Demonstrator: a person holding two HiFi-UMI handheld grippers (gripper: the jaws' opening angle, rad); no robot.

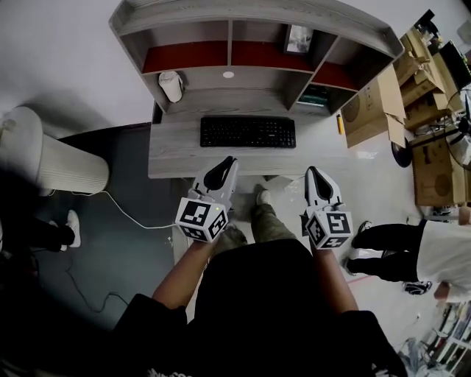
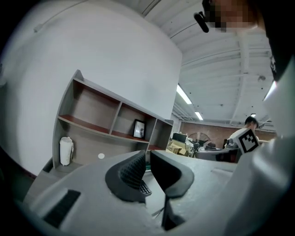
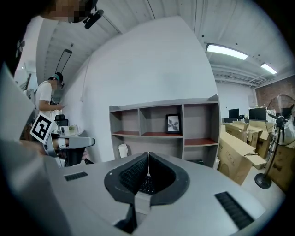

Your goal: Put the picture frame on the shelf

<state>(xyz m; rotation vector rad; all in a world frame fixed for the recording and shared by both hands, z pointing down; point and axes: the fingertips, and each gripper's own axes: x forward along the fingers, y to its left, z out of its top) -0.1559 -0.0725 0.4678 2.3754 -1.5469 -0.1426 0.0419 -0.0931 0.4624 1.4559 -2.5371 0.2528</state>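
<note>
Standing upright in a compartment of the shelf unit (image 1: 346,22), the picture frame (image 1: 298,39) is seen well ahead of both grippers.
The right gripper (image 1: 312,171) is held with its jaws pressed together and empty. The left gripper (image 1: 230,160) is all but closed, also empty. A keyboard (image 1: 247,132) is seen just beyond their tips.

White wall (image 1: 59,44), grey desk (image 1: 176,151), perhaps glossy floor (image 1: 372,180)

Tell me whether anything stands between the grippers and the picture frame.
Nothing visible does. The picture frame already stands in the shelf's middle compartment. The left gripper and right gripper, both shut and empty, hang at the desk's near edge; only the keyboard lies flat on the desk, below the open way to the frame.
</note>
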